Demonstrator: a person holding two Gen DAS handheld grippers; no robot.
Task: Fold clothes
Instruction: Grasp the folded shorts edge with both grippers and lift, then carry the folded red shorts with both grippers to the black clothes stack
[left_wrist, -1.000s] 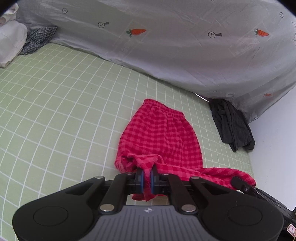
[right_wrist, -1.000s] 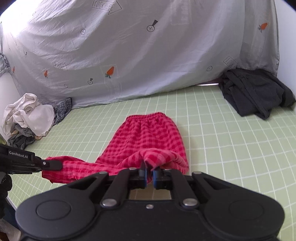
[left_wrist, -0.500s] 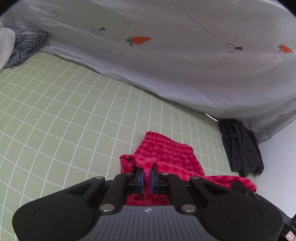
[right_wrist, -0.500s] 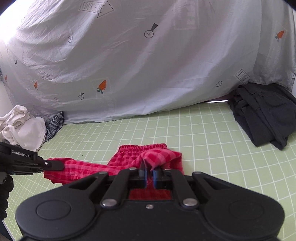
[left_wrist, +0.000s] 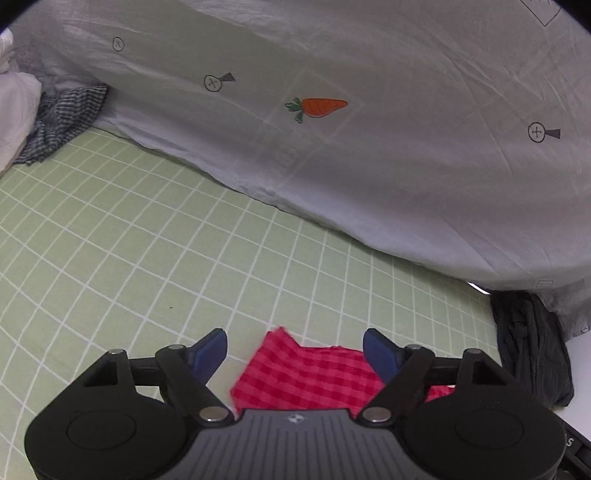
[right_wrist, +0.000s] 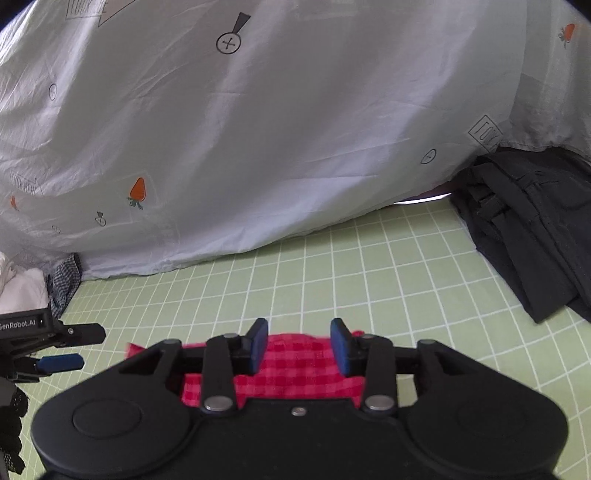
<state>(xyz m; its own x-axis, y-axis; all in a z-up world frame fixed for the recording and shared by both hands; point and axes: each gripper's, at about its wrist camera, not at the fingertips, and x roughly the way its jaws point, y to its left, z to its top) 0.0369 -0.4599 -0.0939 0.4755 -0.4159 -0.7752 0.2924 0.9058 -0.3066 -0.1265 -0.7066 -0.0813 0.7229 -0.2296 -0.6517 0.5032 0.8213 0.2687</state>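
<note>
Red checked shorts (left_wrist: 306, 376) lie folded on the green grid sheet (left_wrist: 147, 240), right below both grippers. My left gripper (left_wrist: 295, 350) is open and empty above the cloth's left part. My right gripper (right_wrist: 299, 345) is open and empty above the shorts (right_wrist: 295, 365), which show between its blue pads. The left gripper also shows at the left edge of the right wrist view (right_wrist: 59, 347), open. Most of the shorts are hidden behind the gripper bodies.
A grey carrot-print sheet (left_wrist: 369, 129) hangs across the back. A dark garment pile (right_wrist: 532, 229) lies at the right; it also shows in the left wrist view (left_wrist: 532, 350). White and checked clothes (left_wrist: 44, 122) are heaped at the far left.
Both grippers carried the shorts' hem forward over the waistband, then opened and let go. The cloth now lies folded under them.
</note>
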